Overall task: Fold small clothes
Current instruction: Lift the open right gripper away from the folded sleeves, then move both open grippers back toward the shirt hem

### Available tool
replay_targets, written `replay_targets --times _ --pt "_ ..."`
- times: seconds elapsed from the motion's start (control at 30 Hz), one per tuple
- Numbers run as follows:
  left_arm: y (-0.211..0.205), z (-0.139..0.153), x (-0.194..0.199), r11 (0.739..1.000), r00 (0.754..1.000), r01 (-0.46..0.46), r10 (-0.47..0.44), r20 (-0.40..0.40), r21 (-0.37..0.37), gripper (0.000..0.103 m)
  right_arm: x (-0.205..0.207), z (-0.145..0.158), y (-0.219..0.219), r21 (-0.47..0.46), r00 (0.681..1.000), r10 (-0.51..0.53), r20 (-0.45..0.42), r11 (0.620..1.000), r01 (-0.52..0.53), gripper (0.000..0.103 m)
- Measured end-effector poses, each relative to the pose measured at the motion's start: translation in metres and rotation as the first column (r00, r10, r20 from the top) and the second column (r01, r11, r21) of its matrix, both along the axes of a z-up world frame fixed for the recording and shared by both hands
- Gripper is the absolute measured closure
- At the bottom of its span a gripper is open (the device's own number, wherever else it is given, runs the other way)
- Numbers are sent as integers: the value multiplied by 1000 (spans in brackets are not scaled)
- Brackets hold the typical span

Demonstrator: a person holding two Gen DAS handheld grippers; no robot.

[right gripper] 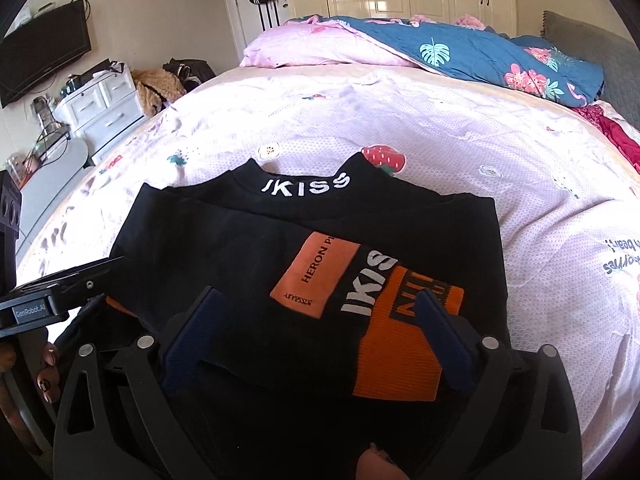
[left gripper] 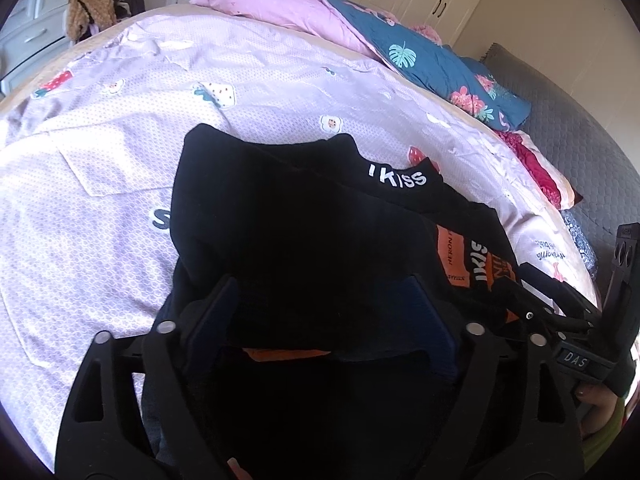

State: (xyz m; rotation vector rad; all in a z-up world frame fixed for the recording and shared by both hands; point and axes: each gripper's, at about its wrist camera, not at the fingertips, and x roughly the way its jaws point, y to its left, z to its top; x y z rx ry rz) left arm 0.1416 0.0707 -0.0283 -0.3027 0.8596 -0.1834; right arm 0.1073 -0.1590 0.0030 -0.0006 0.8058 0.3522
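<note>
The right gripper stands nearest, its blue pads spread wide over the near hem of the black top, with the fabric lying between them but not pinched. The garment lies flat on the pink patterned bedsheet, collar lettered "IKISS" on its far edge and an orange patch near its middle. Left of the top, the left gripper hangs over the garment's folded side, its jaws also wide, cloth bunched between and under the pads without being clamped. Beyond the top's collar, a pink and blue quilt is heaped at the far side of the bed. Left of the top, past the bed edge, stands a white drawer unit.
</note>
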Motion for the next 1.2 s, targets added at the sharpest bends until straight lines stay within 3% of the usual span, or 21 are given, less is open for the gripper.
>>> replay_targets --times 0.1,0.67,1.03,1.2 --pt "-1 2 -1 1000 1000 -10 10 9 5 9 0 2 0 0 1000 -5 6 1000 5 5" --pt "5 19 -11 993 996 -62 54 76 106 9 -4 15 -7 33 999 -32 39 999 31 5" --pt "19 34 -25 994 988 -91 83 133 57 9 -12 29 -7 22 994 -45 95 999 43 5" --pt "23 39 -32 992 983 -107 95 155 72 9 -19 38 -10 23 991 -48 123 999 45 5"
